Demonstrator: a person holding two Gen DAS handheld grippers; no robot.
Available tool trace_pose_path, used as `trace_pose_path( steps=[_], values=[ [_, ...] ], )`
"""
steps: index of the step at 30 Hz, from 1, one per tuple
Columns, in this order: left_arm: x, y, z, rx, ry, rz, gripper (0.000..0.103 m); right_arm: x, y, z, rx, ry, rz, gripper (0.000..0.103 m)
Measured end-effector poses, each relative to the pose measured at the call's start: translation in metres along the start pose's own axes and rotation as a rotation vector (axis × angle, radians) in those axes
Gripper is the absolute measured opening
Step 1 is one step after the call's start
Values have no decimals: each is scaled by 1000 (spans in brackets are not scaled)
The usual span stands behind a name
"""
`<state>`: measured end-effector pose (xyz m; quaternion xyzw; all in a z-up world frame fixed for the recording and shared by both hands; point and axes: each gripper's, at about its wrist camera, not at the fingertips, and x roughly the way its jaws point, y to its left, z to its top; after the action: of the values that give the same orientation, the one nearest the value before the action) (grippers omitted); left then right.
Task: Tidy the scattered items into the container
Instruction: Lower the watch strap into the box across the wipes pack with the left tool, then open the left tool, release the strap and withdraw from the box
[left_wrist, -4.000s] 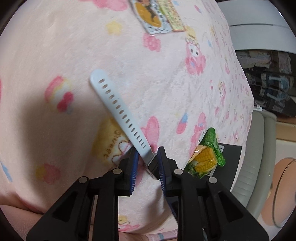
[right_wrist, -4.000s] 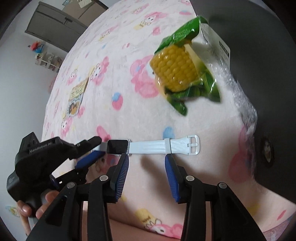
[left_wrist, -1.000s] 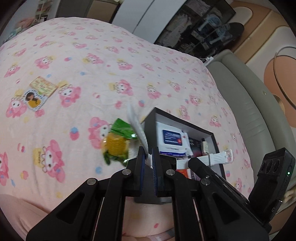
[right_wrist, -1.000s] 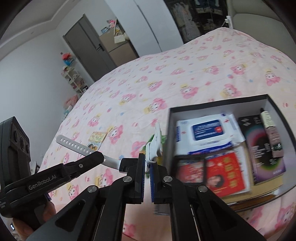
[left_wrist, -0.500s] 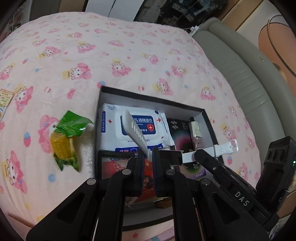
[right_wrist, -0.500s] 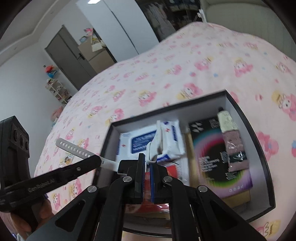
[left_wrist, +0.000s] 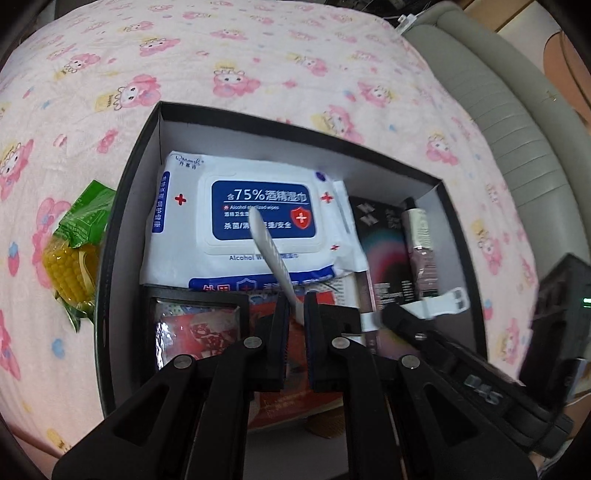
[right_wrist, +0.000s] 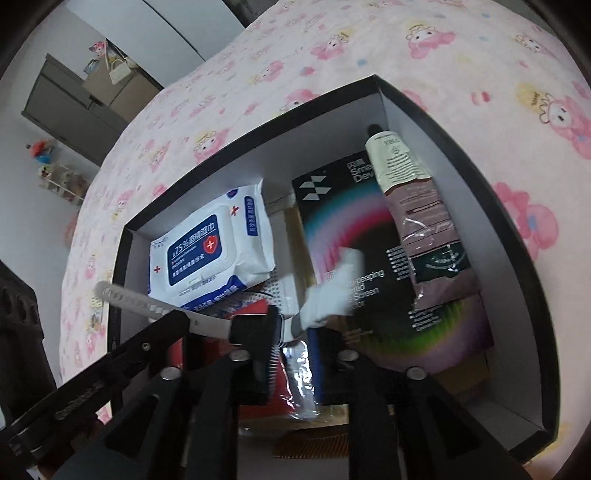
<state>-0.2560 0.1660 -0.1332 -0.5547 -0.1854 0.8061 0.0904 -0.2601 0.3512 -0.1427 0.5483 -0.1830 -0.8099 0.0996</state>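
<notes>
Pink cartoon-print bedding carries a black box holding wipes, a dark carton and a tube. Over it, the left gripper pinches the watch by its perforated strap; the right gripper has jaws slightly spread around the buckle strap. Corn lies left of the box.

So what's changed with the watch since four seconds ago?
Both tools lifted the watch off the blanket and carried it over the open box. The left tool is clamped on one strap; the right tool has begun to open. The corn stays beside the box.
</notes>
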Motion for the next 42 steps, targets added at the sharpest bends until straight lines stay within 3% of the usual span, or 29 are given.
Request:
trace_pose_path(
  steps=[4, 9, 12, 18, 22, 27, 34, 42],
  values=[
    [-4, 1, -6, 3, 30, 10, 13, -14, -1, -2, 0, -61, -43, 46],
    [-9, 2, -13, 7, 67, 22, 14, -21, -10, -3, 28, -83, -99, 46],
    [-12, 3, -18, 9, 90, 30, 15, -28, -12, -4, 45, -96, -72, 46],
    [-13, -11, -20, 58, 98, -3, 15, -58, -7, -8, 29, -208, -34, 46],
    [11, -24, -18, 77, 168, 30, 15, -42, 6, -10, -31, -139, -21, 46],
    [34, -29, -17, 85, 207, 60, 15, -20, 4, -8, -53, -77, -154, 46],
    [39, -25, -5, 55, 180, 42, 15, -19, -5, -3, -11, -88, -164, 46],
    [6, -25, -13, 102, 116, 5, 13, -16, -2, -2, -29, -95, -203, 46]
  ],
)
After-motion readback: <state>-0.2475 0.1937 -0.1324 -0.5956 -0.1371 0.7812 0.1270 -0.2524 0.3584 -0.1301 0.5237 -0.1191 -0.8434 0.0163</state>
